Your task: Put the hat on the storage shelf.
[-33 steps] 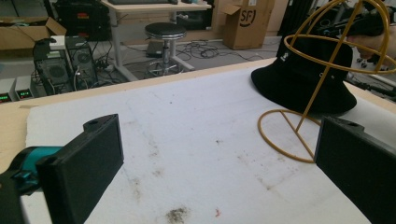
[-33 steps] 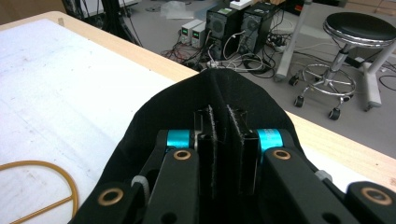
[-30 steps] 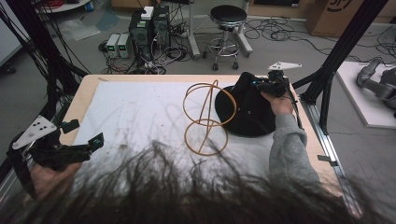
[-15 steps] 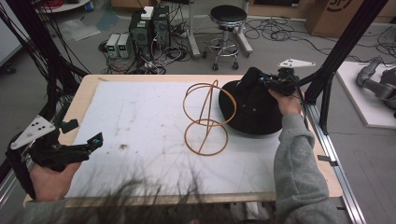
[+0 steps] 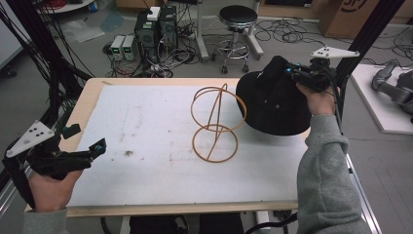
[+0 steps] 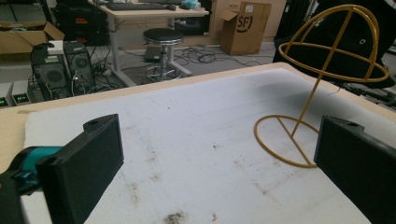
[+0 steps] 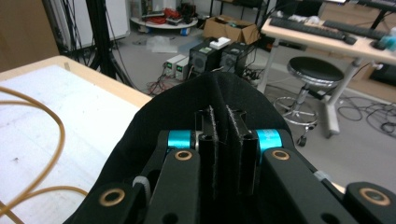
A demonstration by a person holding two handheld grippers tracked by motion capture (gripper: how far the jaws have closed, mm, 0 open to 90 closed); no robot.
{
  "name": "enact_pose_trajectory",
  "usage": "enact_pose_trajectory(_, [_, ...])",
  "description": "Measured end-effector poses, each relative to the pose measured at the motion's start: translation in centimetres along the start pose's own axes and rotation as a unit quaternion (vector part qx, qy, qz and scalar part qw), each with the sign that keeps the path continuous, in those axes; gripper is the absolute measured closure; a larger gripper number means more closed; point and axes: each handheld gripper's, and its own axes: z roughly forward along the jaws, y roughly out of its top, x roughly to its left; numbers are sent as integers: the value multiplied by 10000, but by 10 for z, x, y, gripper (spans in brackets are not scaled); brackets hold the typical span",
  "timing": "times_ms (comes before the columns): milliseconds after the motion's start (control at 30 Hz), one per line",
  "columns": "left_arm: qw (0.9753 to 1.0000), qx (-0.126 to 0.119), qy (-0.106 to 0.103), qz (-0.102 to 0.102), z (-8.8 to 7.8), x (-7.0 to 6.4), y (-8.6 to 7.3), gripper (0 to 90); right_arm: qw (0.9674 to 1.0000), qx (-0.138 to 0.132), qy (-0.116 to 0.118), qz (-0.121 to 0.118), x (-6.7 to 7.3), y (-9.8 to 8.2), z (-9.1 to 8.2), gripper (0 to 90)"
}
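Black hat (image 5: 277,105) pinched in right gripper (image 5: 292,73), upper right; likely next: lower it onto wire stand (image 5: 216,122), centre. Left gripper (image 5: 95,148) open, idle, lower left.

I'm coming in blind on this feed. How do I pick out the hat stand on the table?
Find the white mat covering the wooden table. Right of its centre stands the hat stand, bare yellow wire: a flat ring base, a thin stem, a dome-shaped cage on top. Beside it the right gripper holds a solid black hat; the stand is see-through.
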Motion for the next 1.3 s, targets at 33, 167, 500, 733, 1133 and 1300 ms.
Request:
enact_pose_trajectory(33, [10000,-11,5,-14,-1,0,0,18,10000,0,0,0,0,0,0,846])
enact_pose_trajectory(167, [10000,-31,-19,-56,-2,2,0,17,9999,-30,-71,-68,4,17,-16,846])
enact_pose_trajectory(500, [9999,-33,-72,-142,-2,5,-1,18,9988,-309,-101,-370,16,71,-55,846])
enact_pose_trajectory(733, [9998,-23,-50,-205,-3,7,-2,18,9959,-555,285,-658,35,106,-72,846])
enact_pose_trajectory(1133, [9997,-107,8,-199,-12,9,1,18,9872,-690,1152,-859,71,126,-50,846])
enact_pose_trajectory(1300, [9997,-133,36,-218,-18,10,0,18,9832,-674,1483,-828,83,129,-38,845])
